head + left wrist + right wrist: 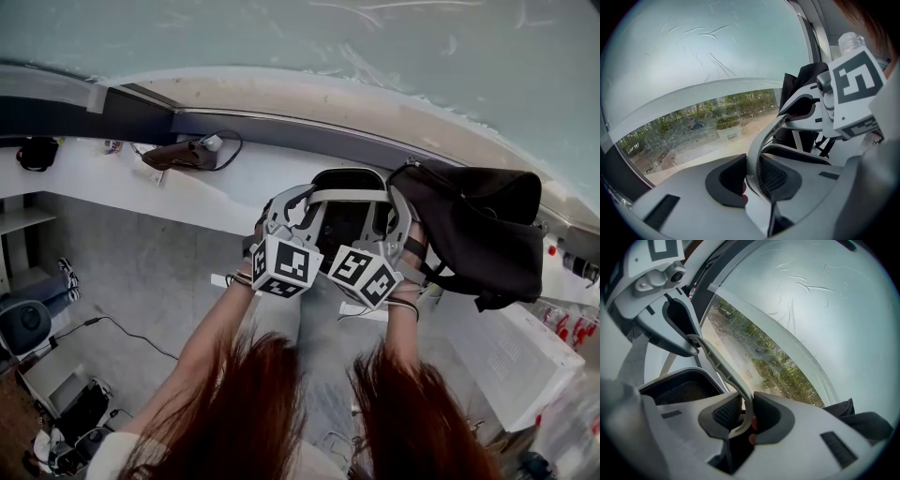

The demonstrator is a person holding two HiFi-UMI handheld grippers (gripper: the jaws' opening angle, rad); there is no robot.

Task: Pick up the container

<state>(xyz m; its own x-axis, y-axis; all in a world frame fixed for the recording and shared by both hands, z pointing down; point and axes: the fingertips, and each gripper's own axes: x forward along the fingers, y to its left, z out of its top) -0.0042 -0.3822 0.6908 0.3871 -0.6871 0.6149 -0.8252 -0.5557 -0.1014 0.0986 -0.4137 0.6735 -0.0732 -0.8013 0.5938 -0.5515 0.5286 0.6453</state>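
Observation:
The container (345,223) is a dark basket with a pale rim and a white arched handle (347,195); it stands on the white ledge under the window. My left gripper (292,210) is shut on the handle's left side, and in the left gripper view the dark pads (733,180) press on the white handle (753,161). Across from it, my right gripper (390,214) is shut on the right side; the right gripper view has the handle (746,412) pinched between its pads, and the basket's mesh inside (682,391) lies to the left.
A black bag (480,227) sits right beside the container on the ledge (112,178). A brown object with a cable (183,155) lies further left. The large window pane (300,37) rises just behind. Below the ledge are the floor, cables and bags.

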